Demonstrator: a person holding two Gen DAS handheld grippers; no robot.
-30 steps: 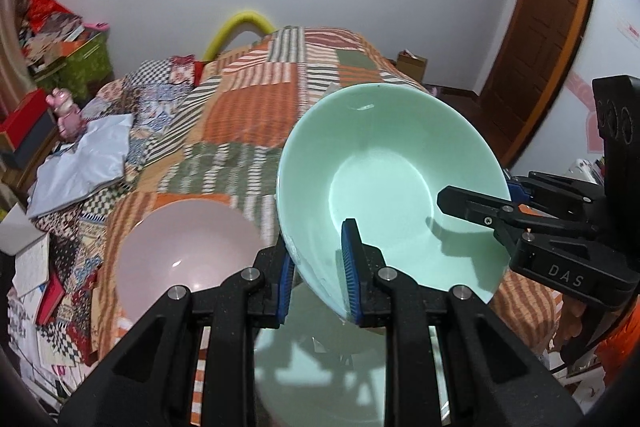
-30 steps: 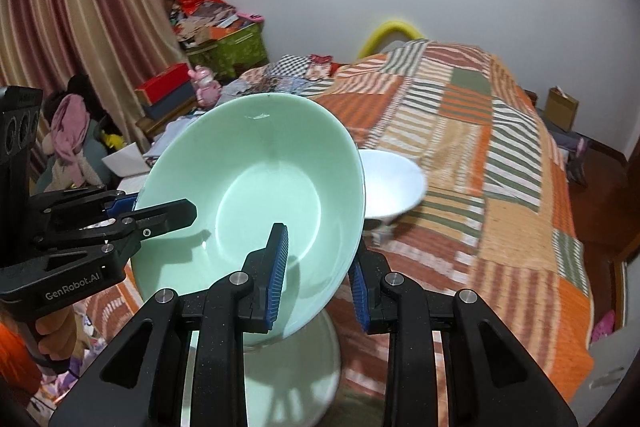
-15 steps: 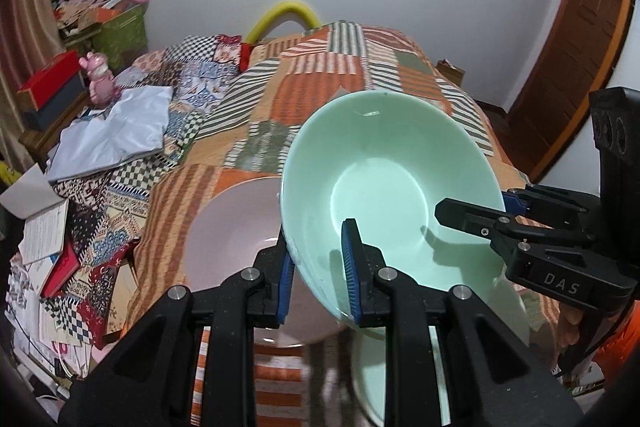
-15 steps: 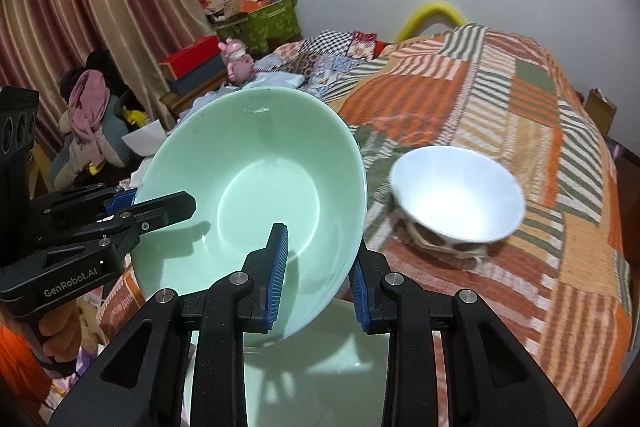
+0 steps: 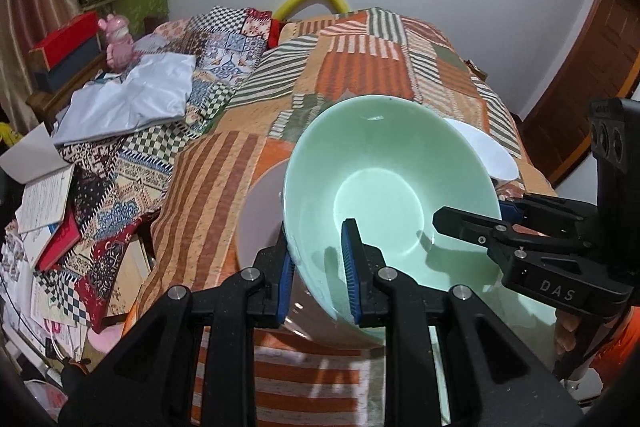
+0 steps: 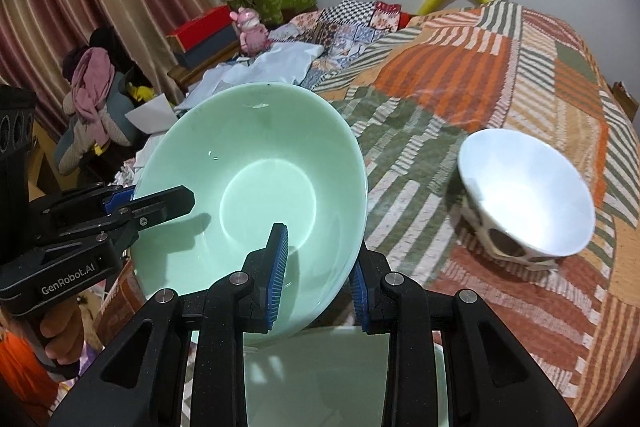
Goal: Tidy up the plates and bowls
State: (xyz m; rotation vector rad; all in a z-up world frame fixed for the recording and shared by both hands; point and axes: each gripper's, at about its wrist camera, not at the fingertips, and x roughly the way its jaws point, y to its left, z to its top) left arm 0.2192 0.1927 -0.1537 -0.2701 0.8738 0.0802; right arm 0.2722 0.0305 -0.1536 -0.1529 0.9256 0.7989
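Both grippers clamp one glossy mint-green ceramic bowl [image 5: 384, 187], tilted, held above the patchwork bed quilt [image 6: 500, 75]. Left gripper [image 5: 318, 267]: fingers closed on the bowl's left rim, one pad inside, one outside. Right gripper [image 6: 318, 279]: fingers closed on the opposite rim likewise. Pale pink bowl [image 5: 260, 211] sits just behind-left; white bowl with spotted outside [image 6: 524, 199] rests on the quilt to the right.

The green bowl [image 5: 384, 195] is now lower and closer to the bed [image 6: 500, 75], carried along by both claws. It now hangs over the pink plate [image 5: 260, 211]. The white bowl [image 6: 528, 195] now looks much nearer than before.
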